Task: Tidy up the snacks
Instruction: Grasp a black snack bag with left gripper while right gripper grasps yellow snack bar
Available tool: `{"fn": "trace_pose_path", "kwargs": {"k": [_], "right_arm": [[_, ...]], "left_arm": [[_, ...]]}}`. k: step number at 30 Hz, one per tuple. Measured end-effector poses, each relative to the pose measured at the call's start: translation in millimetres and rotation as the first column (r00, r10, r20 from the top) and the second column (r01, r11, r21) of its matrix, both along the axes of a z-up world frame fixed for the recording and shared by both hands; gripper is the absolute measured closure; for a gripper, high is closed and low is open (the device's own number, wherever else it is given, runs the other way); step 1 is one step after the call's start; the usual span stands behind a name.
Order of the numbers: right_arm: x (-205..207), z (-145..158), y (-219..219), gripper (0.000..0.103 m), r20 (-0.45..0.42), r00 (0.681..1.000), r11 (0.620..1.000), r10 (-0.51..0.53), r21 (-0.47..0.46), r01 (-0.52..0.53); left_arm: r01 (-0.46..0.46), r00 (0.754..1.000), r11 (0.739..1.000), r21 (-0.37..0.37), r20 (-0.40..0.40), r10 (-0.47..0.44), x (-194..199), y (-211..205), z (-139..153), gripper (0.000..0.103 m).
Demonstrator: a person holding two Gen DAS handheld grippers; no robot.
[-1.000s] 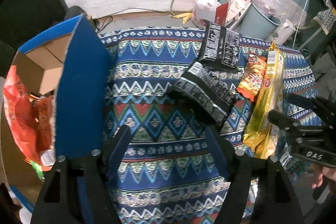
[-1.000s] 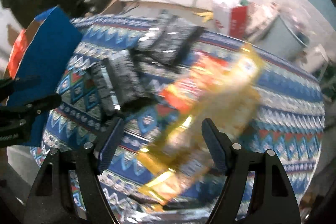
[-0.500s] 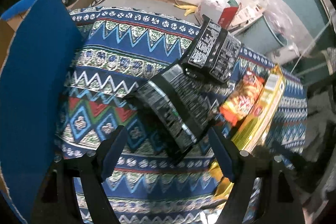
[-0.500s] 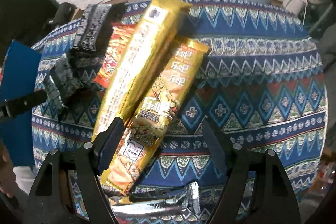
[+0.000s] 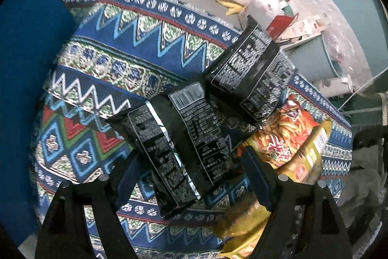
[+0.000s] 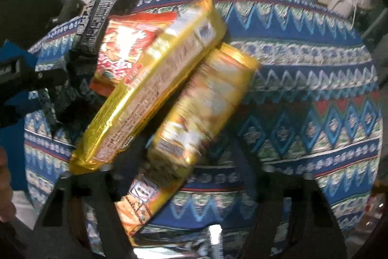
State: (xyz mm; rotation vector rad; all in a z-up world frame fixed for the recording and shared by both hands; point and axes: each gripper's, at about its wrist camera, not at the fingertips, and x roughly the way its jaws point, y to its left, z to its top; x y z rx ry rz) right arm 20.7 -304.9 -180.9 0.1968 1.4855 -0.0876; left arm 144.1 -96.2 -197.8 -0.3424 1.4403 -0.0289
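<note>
Left gripper (image 5: 186,176) spread around black snack packet (image 5: 169,149), right gripper (image 6: 186,157) jaws just closing around gold packet (image 6: 194,118), grip unclear, patterned desk (image 6: 303,94).

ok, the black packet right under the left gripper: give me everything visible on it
The black packet is a glossy, foil-like pouch with dense white print and a barcode panel at its far end. A silvery seam runs along its length, so its back side faces up. It lies flat and slantwise on the patterned cloth, looks sealed and a little puffed. Its far end sits against a second black packet, though overlap is unclear. The left gripper straddles its near half with jaws open, pads not pressing it.
</note>
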Motion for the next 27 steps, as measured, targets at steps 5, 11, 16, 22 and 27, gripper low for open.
{"fn": "trace_pose_path", "kwargs": {"k": [5, 11, 16, 22, 27], "right_arm": [[1.0, 0.5, -14.0, 0.054, 0.013, 1.0, 0.998, 0.011, -0.068, -0.01], [6.7, 1.9, -30.9, 0.052, 0.028, 0.999, 0.992, -0.015, -0.127, 0.018], [-6.9, -3.3, -18.1, 0.046, -0.029, 0.999, 0.998, -0.038, -0.059, 0.036], [-11.7, -10.5, -13.7, 0.059, -0.05, 0.999, 0.996, 0.016, -0.083, -0.02], [-11.2, -1.5, -33.1, 0.068, -0.05, 0.998, 0.98, 0.042, -0.192, -0.051]], "left_arm": [[0.022, 1.0, 1.0, 0.01, -0.014, -0.022, 0.5, -5.9, -8.9, 0.017], [0.082, 0.997, 0.996, 0.021, -0.013, -0.082, 1.5, -12.1, -10.9, 0.017], [0.132, 0.991, 0.991, 0.017, 0.012, -0.133, -6.4, -10.4, -10.1, 0.023], [0.194, 0.981, 0.981, -0.018, 0.01, -0.193, -21.6, 0.6, -7.1, 0.052], [0.211, 0.978, 0.977, 0.026, -0.005, -0.211, -30.5, 14.9, -1.2, 0.052]]}}
